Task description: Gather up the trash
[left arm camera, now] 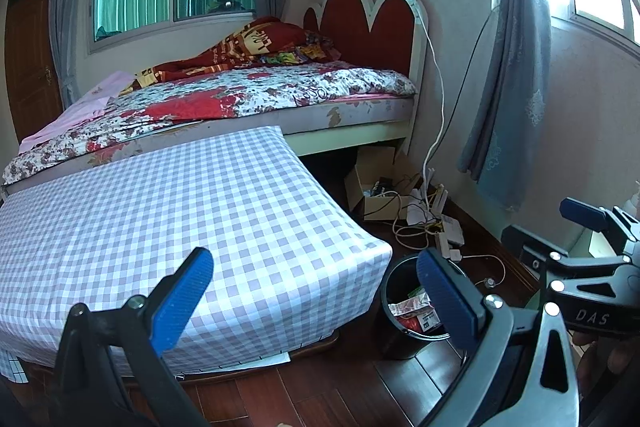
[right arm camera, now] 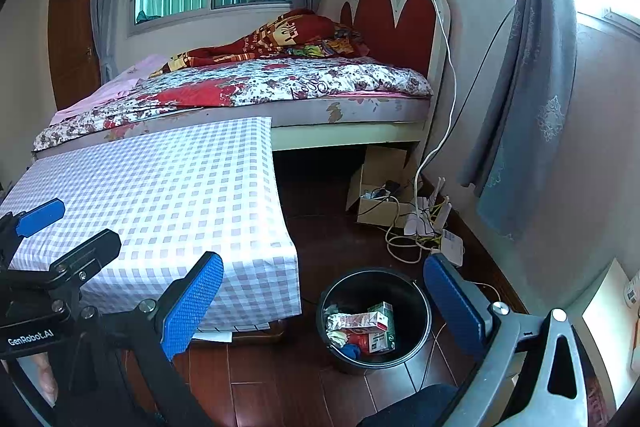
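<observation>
Both of my grippers are spread wide and carry nothing: the left gripper (left arm camera: 316,291) hangs over the near right corner of the checked table (left arm camera: 168,211), and the right gripper (right arm camera: 324,297) hangs above the floor just off that same corner, its jaws framing the bin from above.

The trash bin (right arm camera: 416,291), a black bucket, stands on the wooden floor (right arm camera: 280,387) just beside the table's near right corner. Inside it lies the collected trash (right arm camera: 362,327): a crumpled wrapper, a red and white packet, a green and white carton and something blue at the bottom, all piled low with plenty of room above them.

As far as I can judge, the collecting is largely done. The tabletop shows only its lilac and white cloth, with no litter on the part I can see, and the boards around the bin look bare. A sheet of paper (left arm camera: 276,359) pokes out from under the table's near edge; I cannot tell whether it counts as trash. By the wall, well apart from the bin, a cardboard box (right arm camera: 380,195) and a tangle of cables (right arm camera: 404,243) sit below the bed (right arm camera: 352,107), and they look like household gear, not rubbish.
</observation>
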Demonstrator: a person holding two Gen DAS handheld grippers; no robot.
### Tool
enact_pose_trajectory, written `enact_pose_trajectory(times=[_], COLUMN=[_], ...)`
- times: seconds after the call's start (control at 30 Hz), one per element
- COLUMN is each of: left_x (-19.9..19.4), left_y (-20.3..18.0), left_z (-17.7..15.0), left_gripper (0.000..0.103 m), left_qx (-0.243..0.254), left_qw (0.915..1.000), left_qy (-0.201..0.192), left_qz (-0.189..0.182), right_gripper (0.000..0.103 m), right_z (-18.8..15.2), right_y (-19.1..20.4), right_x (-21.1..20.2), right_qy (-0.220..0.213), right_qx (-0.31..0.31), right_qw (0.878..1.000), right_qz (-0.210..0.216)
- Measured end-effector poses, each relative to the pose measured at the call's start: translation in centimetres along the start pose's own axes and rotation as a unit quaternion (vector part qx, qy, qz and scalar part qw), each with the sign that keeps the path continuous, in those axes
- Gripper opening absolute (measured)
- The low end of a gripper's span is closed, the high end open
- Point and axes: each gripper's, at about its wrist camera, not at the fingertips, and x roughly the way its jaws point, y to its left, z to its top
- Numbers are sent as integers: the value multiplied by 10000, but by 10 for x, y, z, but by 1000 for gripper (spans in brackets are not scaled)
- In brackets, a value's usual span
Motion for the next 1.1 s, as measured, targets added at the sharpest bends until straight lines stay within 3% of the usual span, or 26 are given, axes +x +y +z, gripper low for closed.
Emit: enact_pose_trajectory(times=[1.1], left_x=[4], left_y=[-8], left_z=[-1], left_gripper=[102], left_qx=[115], left_qw=[9998], left_qy=[95], left_qz=[-135], right_gripper=[102], right_z=[-3], right_y=[-4], right_x=[3], right_qy=[28], right_qx=[-29], right_qw=[10000], right_qz=[43])
